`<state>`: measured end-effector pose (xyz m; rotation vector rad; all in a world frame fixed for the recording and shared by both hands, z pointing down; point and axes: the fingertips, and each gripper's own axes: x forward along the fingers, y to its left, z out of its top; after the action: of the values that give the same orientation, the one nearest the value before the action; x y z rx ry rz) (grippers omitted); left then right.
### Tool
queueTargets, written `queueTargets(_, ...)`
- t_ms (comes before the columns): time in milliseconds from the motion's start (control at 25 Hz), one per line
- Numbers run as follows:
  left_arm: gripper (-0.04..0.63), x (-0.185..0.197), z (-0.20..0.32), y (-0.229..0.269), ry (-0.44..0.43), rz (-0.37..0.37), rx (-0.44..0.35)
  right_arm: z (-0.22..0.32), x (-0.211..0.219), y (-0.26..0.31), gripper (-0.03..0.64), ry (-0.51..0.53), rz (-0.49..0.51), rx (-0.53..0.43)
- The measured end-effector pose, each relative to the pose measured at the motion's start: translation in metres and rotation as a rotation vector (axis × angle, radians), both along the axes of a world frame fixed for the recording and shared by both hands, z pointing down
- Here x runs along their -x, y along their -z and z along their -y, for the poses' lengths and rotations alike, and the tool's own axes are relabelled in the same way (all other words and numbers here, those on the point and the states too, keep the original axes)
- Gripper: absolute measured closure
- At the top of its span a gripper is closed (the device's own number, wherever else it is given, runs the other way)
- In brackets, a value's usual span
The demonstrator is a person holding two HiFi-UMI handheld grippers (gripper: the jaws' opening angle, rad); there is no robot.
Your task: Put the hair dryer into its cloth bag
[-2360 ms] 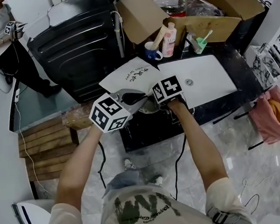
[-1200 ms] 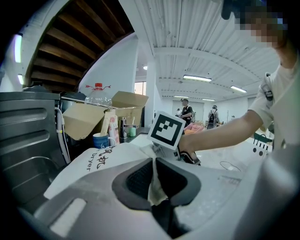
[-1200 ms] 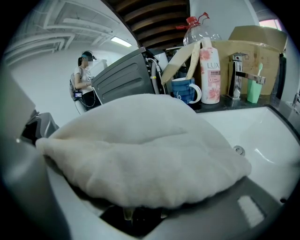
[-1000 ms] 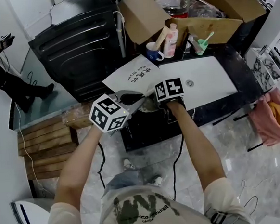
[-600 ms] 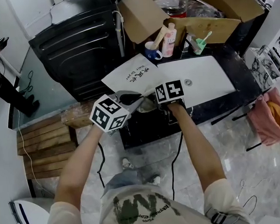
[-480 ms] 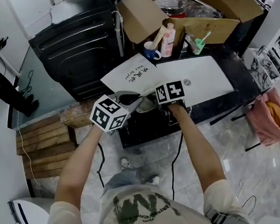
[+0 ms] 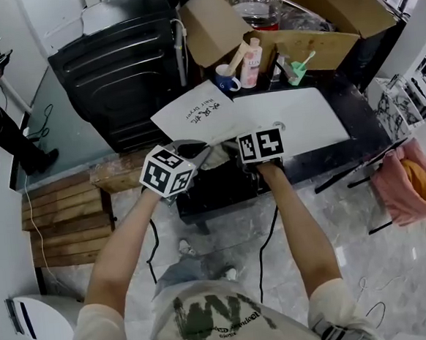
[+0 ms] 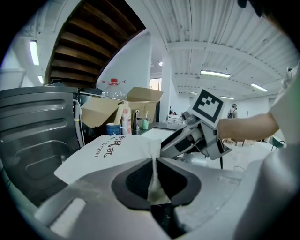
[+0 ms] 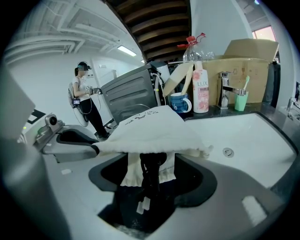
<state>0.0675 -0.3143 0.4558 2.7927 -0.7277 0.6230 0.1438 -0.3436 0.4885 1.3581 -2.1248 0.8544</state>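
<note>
L gripper (image 8: 153, 161) clamped on cloth bag (image 8: 110, 150) hem; R gripper (image 9: 152, 171) jaws wide apart.
Your R gripper sits at bag's mouth, black cord (image 9: 149, 185) hanging btwn jaws, not pinched.

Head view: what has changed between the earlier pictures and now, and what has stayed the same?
The right gripper has drawn back slightly toward the person. Its jaws stand wide and grip nothing, and a dark cord hangs from the bag's mouth between them. Unchanged: the left gripper still pinches the edge of the cloth bag, which is held up as before.
</note>
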Motion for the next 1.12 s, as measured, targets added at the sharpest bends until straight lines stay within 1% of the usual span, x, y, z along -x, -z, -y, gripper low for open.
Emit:
queueTargets(160, 0.555, 0.001, 0.000, -0.003, 0.054, 0.005, 0.013, -0.010, -0.004, 0.008, 0.305, 0.002, 0.009, -0.021)
queueTargets(240, 0.546, 0.001, 0.000, -0.004, 0.086, 0.003, 0.021, -0.015, -0.005, 0.014, 0.336, 0.005, 0.011, -0.036)
queueTargets(360, 0.496, 0.003, -0.003, -0.003, 0.137, -0.013, 0.041, -0.022, -0.004, 0.020, 0.336, 0.013, 0.025, -0.053)
queueTargets(400, 0.489, 0.003, -0.004, -0.002, 0.155, -0.018, 0.048, -0.025, -0.003, 0.022, 0.336, 0.016, 0.029, -0.058)
queueTargets(600, 0.488, 0.007, -0.010, 0.004, 0.227, -0.042, 0.042, -0.039, -0.005, 0.028, 0.387, 0.034, 0.041, -0.085)
queueTargets(760, 0.488, 0.007, -0.020, 0.016, 0.263, -0.068, 0.025, -0.050, -0.008, 0.035, 0.405, 0.036, 0.040, -0.111)
queueTargets(840, 0.488, 0.009, -0.025, 0.020, 0.281, -0.073, 0.011, -0.055, -0.009, 0.041, 0.426, 0.028, 0.043, -0.126)
queueTargets(920, 0.488, 0.013, -0.028, 0.024, 0.303, -0.078, 0.002, -0.060, -0.008, 0.048, 0.428, 0.026, 0.046, -0.145)
queueTargets(1000, 0.488, 0.018, -0.030, 0.026, 0.327, -0.083, 0.001, -0.064, -0.007, 0.054, 0.430, 0.030, 0.037, -0.166)
queueTargets(1120, 0.488, 0.027, -0.032, 0.031, 0.358, -0.086, 0.005, -0.067, -0.005, 0.063, 0.460, 0.025, 0.033, -0.195)
